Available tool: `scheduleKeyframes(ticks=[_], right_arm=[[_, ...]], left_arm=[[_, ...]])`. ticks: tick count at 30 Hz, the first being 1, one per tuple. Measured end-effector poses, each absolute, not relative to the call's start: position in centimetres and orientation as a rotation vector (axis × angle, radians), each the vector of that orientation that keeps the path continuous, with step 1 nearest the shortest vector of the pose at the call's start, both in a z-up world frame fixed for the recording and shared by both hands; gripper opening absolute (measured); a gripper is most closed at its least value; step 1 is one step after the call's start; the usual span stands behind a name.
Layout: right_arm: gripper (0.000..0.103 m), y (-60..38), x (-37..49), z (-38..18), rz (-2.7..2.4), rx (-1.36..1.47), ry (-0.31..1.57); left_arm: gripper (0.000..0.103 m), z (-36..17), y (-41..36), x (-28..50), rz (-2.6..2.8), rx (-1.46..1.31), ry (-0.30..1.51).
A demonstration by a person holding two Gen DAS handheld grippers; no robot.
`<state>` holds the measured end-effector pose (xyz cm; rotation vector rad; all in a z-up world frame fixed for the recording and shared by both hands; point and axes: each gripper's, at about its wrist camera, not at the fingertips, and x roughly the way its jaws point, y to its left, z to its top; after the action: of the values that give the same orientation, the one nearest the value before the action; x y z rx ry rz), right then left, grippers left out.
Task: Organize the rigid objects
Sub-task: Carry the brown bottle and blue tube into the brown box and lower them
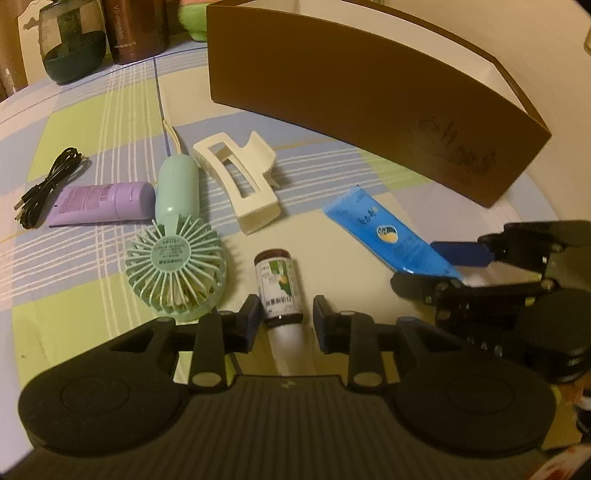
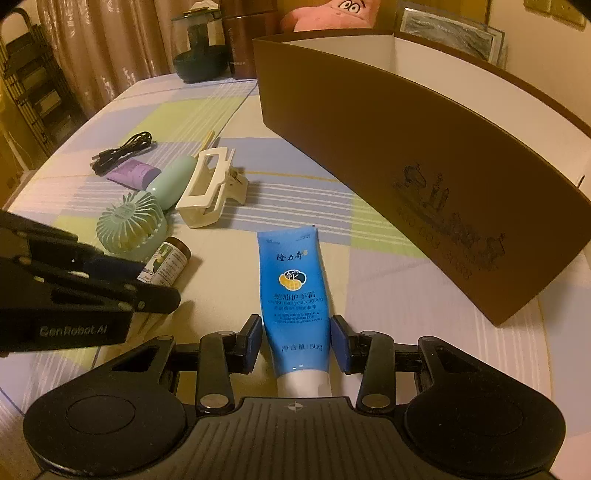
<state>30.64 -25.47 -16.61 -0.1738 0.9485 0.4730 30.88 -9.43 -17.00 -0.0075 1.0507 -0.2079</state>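
A small brown bottle with a white cap lies on the checked cloth between the fingers of my left gripper, which is open around it without touching. A blue hand-cream tube lies between the fingers of my right gripper, also open, with small gaps on both sides. The tube and the right gripper also show in the left wrist view. The bottle shows in the right wrist view behind the left gripper. A large brown box with white inside stands behind.
A mint hand fan, a cream hair claw, a purple tube and a coiled black cable lie to the left on the cloth. A dark glass jar and a brown flask stand at the back.
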Motion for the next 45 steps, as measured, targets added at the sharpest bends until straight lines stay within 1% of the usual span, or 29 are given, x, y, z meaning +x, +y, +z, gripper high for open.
scheduleKeyframes(ticks=[3, 5, 16, 23, 30, 35, 45], right_arm=[[0.039, -25.3, 30.5, -16.7, 0.469, -0.188, 0.944], [0.039, -25.4, 30.6, -16.7, 0.468, -0.184, 0.947], [0.038, -26.0, 30.7, -16.1, 0.468, -0.131, 0.964], [0.038, -26.4, 30.6, -14.2, 0.480, -0.073, 0.945], [0.037, -26.6, 30.5, -10.7, 0.492, -0.017, 0.888], [0.037, -27.0, 31.1, -7.9, 0.488, 0.026, 0.836], [0.038, -28.6, 35.3, -3.5, 0.424, 0.120, 0.764]], left_arm=[[0.027, -17.0, -9.6, 31.0, -0.204, 0.003, 1.049], [0.021, -17.1, -9.7, 31.0, -0.206, 0.010, 1.047], [0.021, -16.5, -9.6, 31.2, -0.199, 0.028, 1.046], [0.021, -15.0, -9.5, 31.1, -0.198, 0.025, 1.033], [0.021, -12.2, -9.6, 31.6, -0.202, 0.025, 0.992], [0.021, -9.1, -9.8, 32.6, -0.208, 0.023, 0.940], [0.021, -3.9, -11.7, 37.0, -0.254, 0.043, 0.814]])
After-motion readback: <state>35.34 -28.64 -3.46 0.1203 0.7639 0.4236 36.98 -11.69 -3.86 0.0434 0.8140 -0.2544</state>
